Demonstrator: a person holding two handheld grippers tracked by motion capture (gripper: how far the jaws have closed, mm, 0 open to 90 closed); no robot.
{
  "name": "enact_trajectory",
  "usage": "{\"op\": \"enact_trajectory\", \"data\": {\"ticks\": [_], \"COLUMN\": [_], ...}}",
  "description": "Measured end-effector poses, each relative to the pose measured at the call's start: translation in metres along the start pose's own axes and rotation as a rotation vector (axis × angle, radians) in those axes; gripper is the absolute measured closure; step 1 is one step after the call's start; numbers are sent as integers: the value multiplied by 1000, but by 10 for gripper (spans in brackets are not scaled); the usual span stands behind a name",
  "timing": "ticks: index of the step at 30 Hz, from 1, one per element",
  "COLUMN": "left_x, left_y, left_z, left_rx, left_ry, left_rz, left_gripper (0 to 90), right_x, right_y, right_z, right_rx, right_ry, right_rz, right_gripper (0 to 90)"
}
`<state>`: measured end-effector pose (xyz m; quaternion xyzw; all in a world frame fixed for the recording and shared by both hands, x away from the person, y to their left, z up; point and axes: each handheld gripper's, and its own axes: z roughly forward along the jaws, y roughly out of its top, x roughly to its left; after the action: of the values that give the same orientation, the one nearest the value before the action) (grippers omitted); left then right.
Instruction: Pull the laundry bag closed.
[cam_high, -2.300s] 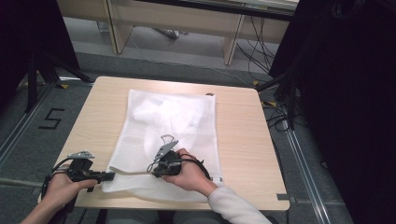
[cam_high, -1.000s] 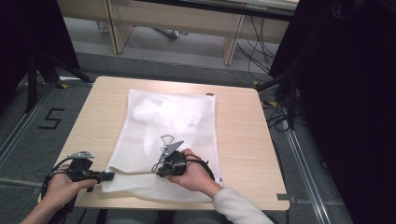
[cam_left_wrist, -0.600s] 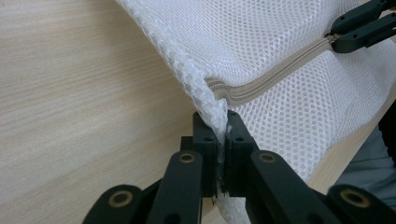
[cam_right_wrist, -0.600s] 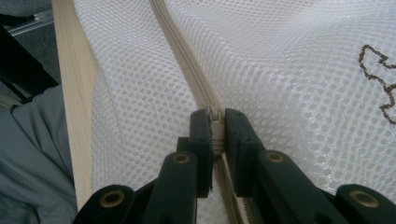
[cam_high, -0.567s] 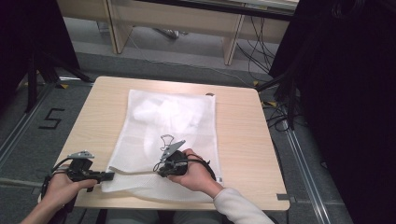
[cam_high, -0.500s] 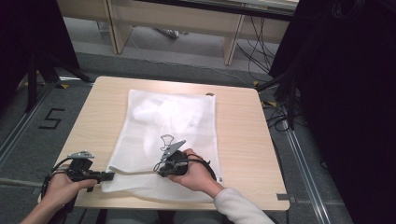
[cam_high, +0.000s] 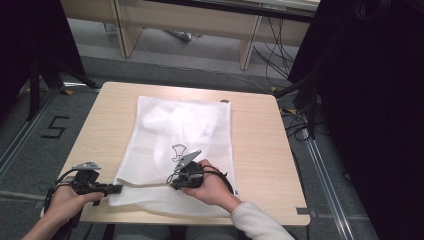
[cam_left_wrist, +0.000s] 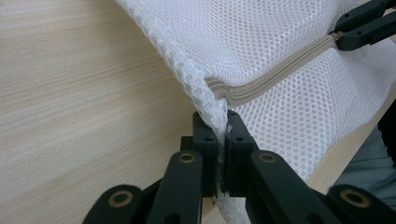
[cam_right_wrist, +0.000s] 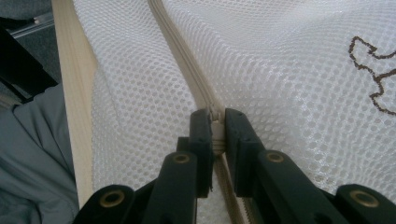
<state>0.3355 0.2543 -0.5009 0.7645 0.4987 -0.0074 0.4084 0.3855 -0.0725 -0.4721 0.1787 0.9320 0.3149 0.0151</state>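
Note:
A white mesh bag (cam_high: 180, 125) with a brown outline figure (cam_high: 177, 151) lies flat on the wooden table (cam_high: 255, 130). Its beige zipper (cam_high: 145, 184) runs along the near edge. My left gripper (cam_high: 119, 188) is at the bag's near left corner. In the left gripper view it (cam_left_wrist: 222, 126) is shut on the mesh (cam_left_wrist: 261, 37) where the zipper (cam_left_wrist: 275, 70) ends. My right gripper (cam_high: 171, 181) sits farther right on the zipper line. In the right gripper view it (cam_right_wrist: 215, 121) is shut on the zipper pull, with the zipper (cam_right_wrist: 180, 56) stretching away from it.
The table's near edge (cam_right_wrist: 70, 70) runs just beside the bag, with the person's grey clothing (cam_right_wrist: 32, 154) below it. The right gripper's jaws (cam_left_wrist: 359, 25) show at the top right of the left gripper view. Bare wood (cam_high: 95, 135) flanks the bag on both sides.
Since the earliest frame the right hand and its gripper have shifted slightly to the right along the zipper. Over the last second nothing has visibly moved.

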Motion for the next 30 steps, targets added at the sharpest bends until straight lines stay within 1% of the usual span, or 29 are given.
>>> {"op": "enact_trajectory", "data": {"ticks": [2, 4, 7, 9, 11, 13, 14, 19, 21, 22, 25, 26, 27, 30], "left_x": [0, 0, 0, 0, 0, 1, 0, 1, 0, 1, 0, 1, 1, 0], "left_y": [0, 0, 0, 0, 0, 0, 0, 0, 0, 0, 0, 0, 0, 0], "left_z": [0, 0, 0, 0, 0, 0, 0, 0, 0, 0, 0, 0, 0, 0], "left_rx": [1, 1, 1, 2, 1, 5, 2, 3, 1, 4, 1, 4, 4, 2], "left_ry": [2, 1, 2, 3, 4, -1, 5, 0, 5, 0, 6, 1, 2, 4], "left_rz": [2, 1, 2, 2, 2, 2, 3, 1, 2, 2, 3, 2, 3, 2], "left_gripper": [854, 854, 854, 854, 855, 854, 854, 854, 854, 854, 855, 854, 854, 854], "right_x": [0, -1, -1, -2, -2, -2, -2, -3, -3, -3, -3, -3, -3, -4], "right_y": [-1, -1, -3, -3, -4, -5, -5, -6, -6, -6, -7, -8, -8, -9], "right_z": [0, -1, -2, -3, -3, -3, -3, -5, -5, -5, -5, -6, -6, -8], "right_rx": [-3, 6, 0, 8, -1, 0, 1, 7, 7, 9, 2, 8, 3, 10], "right_ry": [1, -5, -3, -6, -4, -5, -1, -6, -6, -9, -7, -10, -8, -12], "right_rz": [3, 0, 10, 11, 7, 6, 9, 8, 10, 9, 18, 15, 14, 18], "right_gripper": [827, 827, 827, 827, 827, 827, 827, 827, 827, 827, 827, 827, 827, 827]}}
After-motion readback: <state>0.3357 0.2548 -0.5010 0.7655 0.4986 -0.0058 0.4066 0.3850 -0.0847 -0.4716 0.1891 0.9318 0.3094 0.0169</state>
